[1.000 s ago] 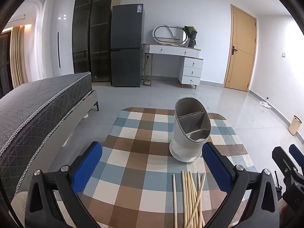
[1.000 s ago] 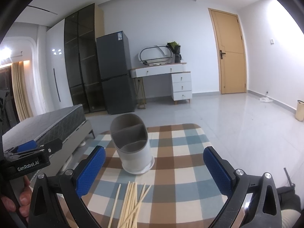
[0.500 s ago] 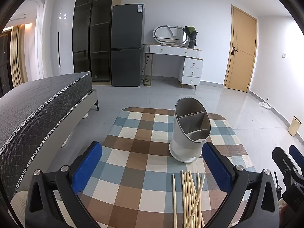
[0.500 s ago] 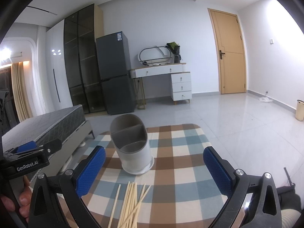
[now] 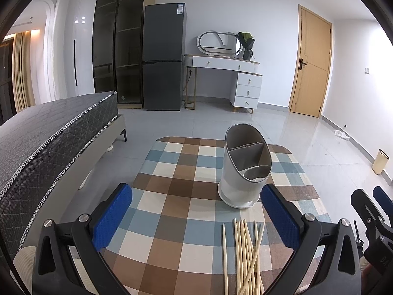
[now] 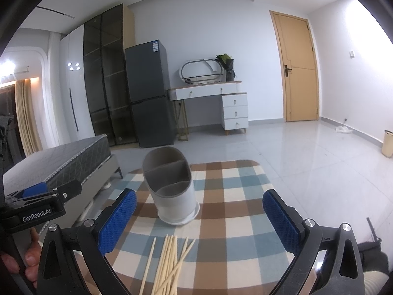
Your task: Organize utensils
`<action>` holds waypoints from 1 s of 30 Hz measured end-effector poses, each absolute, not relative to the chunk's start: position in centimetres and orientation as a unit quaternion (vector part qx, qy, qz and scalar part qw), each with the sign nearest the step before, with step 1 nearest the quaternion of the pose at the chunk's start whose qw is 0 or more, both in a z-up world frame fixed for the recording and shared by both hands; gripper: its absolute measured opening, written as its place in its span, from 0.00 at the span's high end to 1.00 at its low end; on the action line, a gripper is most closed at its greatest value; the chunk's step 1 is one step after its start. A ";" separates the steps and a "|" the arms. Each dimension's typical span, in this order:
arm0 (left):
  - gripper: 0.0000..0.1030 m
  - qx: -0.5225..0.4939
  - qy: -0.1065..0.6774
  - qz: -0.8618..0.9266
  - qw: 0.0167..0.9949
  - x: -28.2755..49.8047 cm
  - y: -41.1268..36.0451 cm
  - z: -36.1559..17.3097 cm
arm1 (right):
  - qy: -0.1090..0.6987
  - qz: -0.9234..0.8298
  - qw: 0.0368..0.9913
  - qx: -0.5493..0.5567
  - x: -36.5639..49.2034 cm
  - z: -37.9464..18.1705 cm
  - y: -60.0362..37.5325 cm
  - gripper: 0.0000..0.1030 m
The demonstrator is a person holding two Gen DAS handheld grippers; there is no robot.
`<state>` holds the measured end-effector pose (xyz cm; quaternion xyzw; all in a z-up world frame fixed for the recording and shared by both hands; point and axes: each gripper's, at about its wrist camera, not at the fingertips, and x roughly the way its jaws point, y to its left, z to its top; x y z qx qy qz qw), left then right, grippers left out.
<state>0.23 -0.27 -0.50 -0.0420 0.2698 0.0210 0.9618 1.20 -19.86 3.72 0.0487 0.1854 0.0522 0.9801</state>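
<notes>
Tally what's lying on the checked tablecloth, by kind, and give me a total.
white utensil holder: 1
wooden chopsticks: at least 7 (they overlap and run out of frame, so the exact count is unclear)
Total: at least 8

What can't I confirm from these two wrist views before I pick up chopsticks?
- Near ends of the pale wooden chopsticks: cut off by the bottom edge, both views.
- Floor of the grey divided utensil holder: hidden by its walls.
- Chopstick count: overlapping, unclear.
</notes>
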 end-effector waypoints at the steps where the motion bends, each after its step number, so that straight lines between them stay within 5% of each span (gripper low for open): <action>1: 0.01 -0.043 0.272 0.021 0.961 0.3 -0.2 -0.5 | 0.187 0.052 0.980 0.049 1.3 3.7 -19.9 0.00; 7: 0.01 -0.042 0.296 0.014 0.954 1.1 -0.4 -1.3 | 0.197 0.048 0.978 0.046 1.8 3.3 -19.5 0.00; 24: 0.01 -0.014 0.522 -0.005 0.853 9.2 -2.3 -12.8 | 0.309 0.015 0.950 0.045 8.4 -1.2 -20.3 0.00; 30: 0.16 0.017 0.571 -0.003 0.821 11.1 -3.6 -15.6 | 0.347 0.014 0.935 0.069 10.4 -2.8 -21.4 0.02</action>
